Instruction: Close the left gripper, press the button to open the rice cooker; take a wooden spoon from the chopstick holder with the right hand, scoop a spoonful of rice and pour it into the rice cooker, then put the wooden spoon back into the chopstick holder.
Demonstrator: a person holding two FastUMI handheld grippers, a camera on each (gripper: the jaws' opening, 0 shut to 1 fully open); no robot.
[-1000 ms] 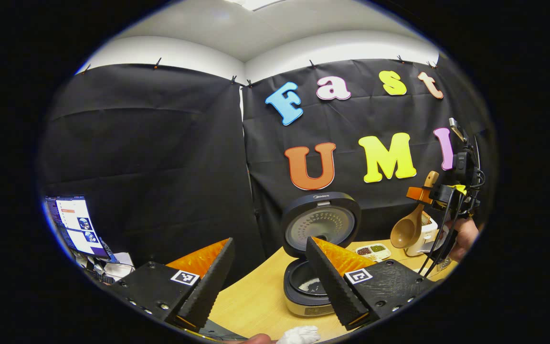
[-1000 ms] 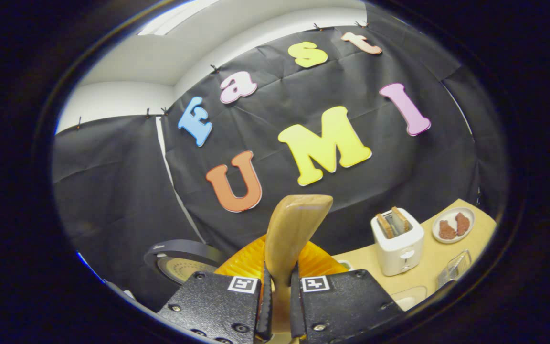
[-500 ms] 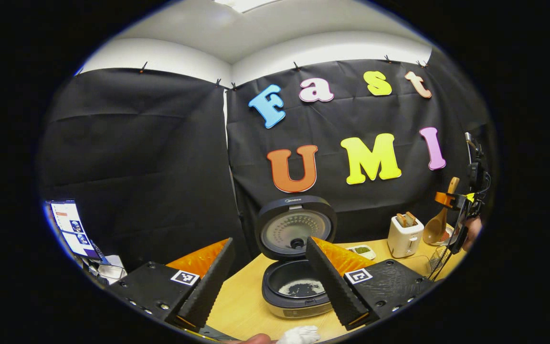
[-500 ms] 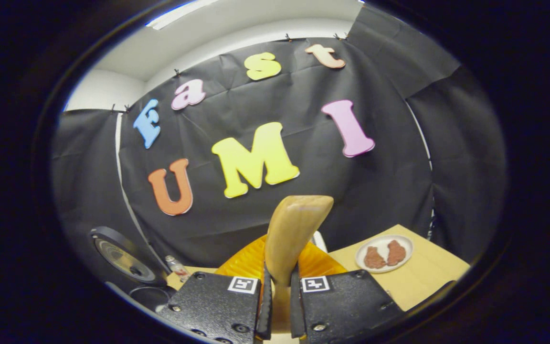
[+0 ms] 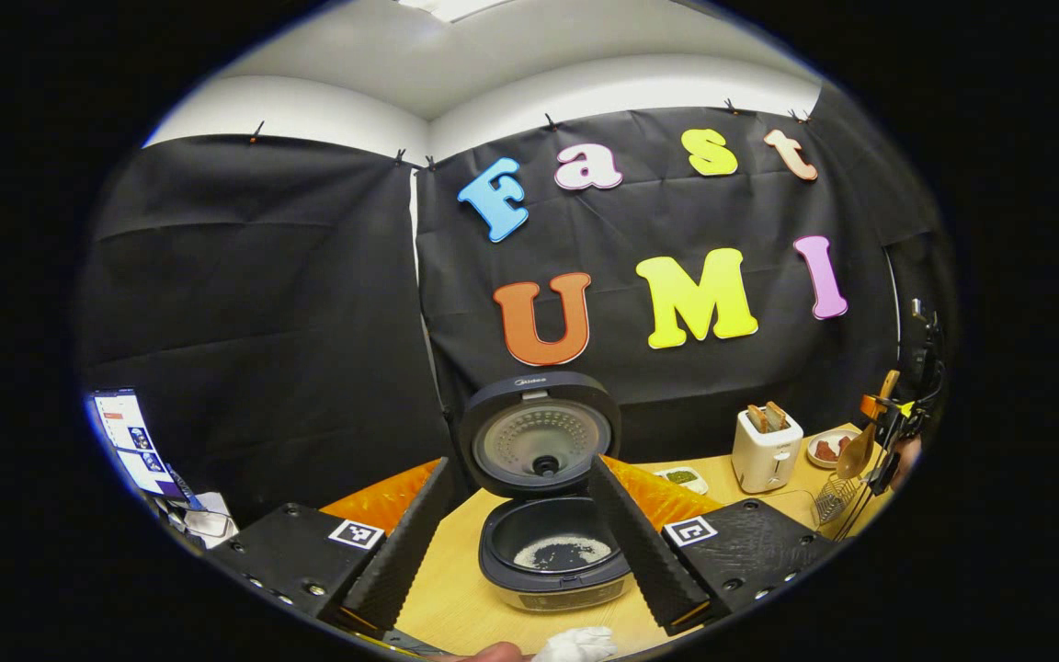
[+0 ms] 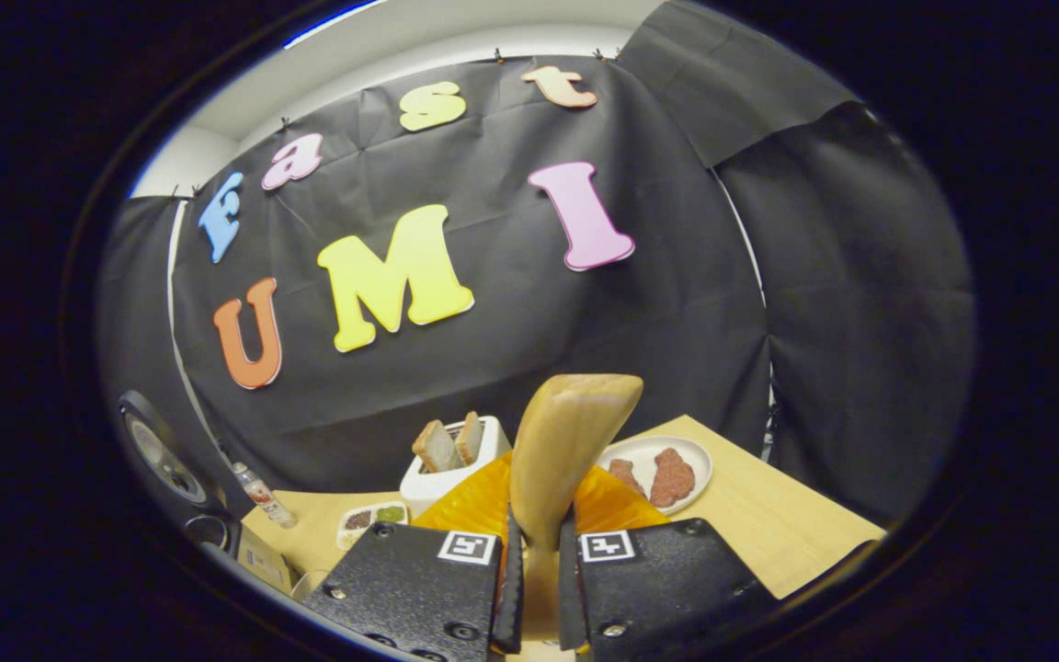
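Observation:
The rice cooker (image 5: pixel 548 575) stands open on the wooden table, lid (image 5: pixel 539 432) upright, with a little rice (image 5: pixel 562 552) in its pot. My left gripper (image 5: pixel 520 542) is open in front of it and holds nothing; the cooker shows between its fingers. At the far right, the right gripper (image 5: pixel 893 414) holds the wooden spoon (image 5: pixel 859 446) bowl-down just above a wire holder (image 5: pixel 828 501). In the right gripper view, the right gripper (image 6: pixel 537 538) is shut on the spoon's handle (image 6: pixel 571 432), which sticks up between the fingers. The cooker's lid (image 6: pixel 157 455) sits at the left edge there.
A white toaster (image 5: pixel 766 446) with bread, a plate (image 6: pixel 690 455) of reddish food and a small condiment tray (image 6: pixel 369 519) stand along the back of the table (image 6: pixel 768 524). A small bottle (image 6: pixel 258 492) stands near the cooker. A monitor (image 5: pixel 130 441) is far left.
The right gripper has carried the spoon rightward, away from the cooker to the table's right end. The left gripper view has shifted, so the cooker now sits centred between its open fingers.

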